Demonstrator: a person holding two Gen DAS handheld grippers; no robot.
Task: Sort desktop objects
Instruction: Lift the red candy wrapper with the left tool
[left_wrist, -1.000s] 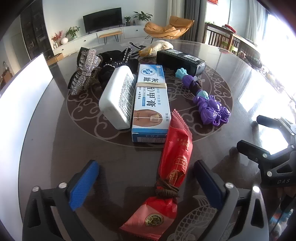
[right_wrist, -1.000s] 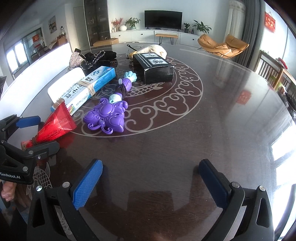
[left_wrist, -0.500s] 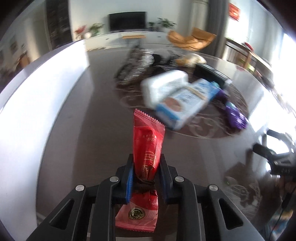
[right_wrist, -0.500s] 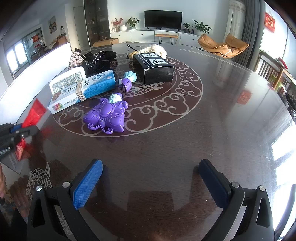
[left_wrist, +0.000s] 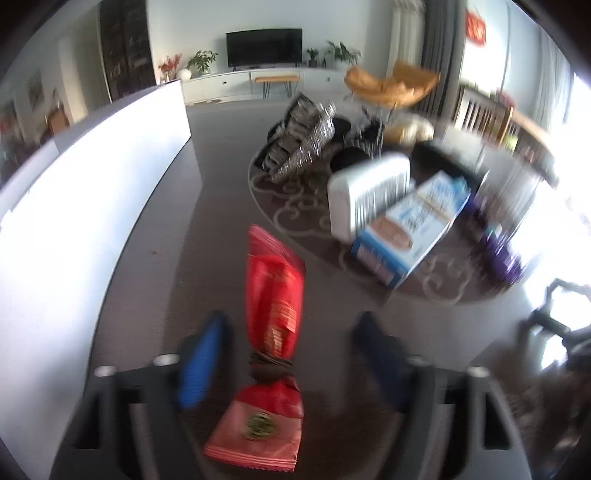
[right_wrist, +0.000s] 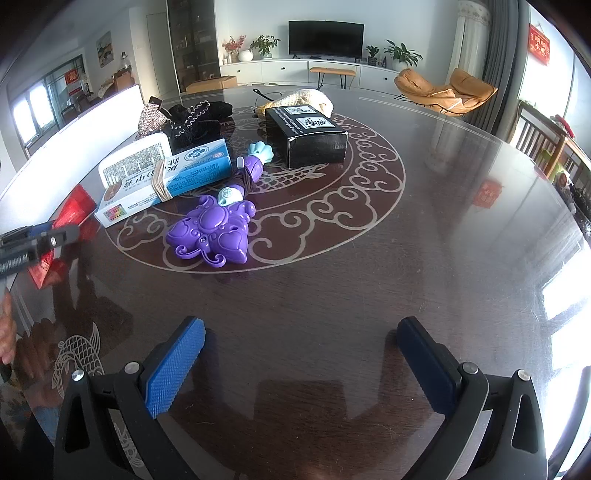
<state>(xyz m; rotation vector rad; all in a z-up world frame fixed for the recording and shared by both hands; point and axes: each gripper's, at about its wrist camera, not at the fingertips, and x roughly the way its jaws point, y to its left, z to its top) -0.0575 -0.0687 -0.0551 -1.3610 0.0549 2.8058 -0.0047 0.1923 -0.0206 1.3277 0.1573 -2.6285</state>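
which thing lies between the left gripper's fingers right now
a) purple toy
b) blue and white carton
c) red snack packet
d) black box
c, the red snack packet lies on the table between the opening fingers of the left gripper, untouched by either pad.

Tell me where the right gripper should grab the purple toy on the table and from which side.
Take the purple toy by its narrow handle, the slim part running from the wide, lumpy head toward the light-blue end. Come from above, with the right gripper, now open and empty, turned so its fingers straddle the handle crosswise. The blue box lies close on one side, so clearance there looks tight.
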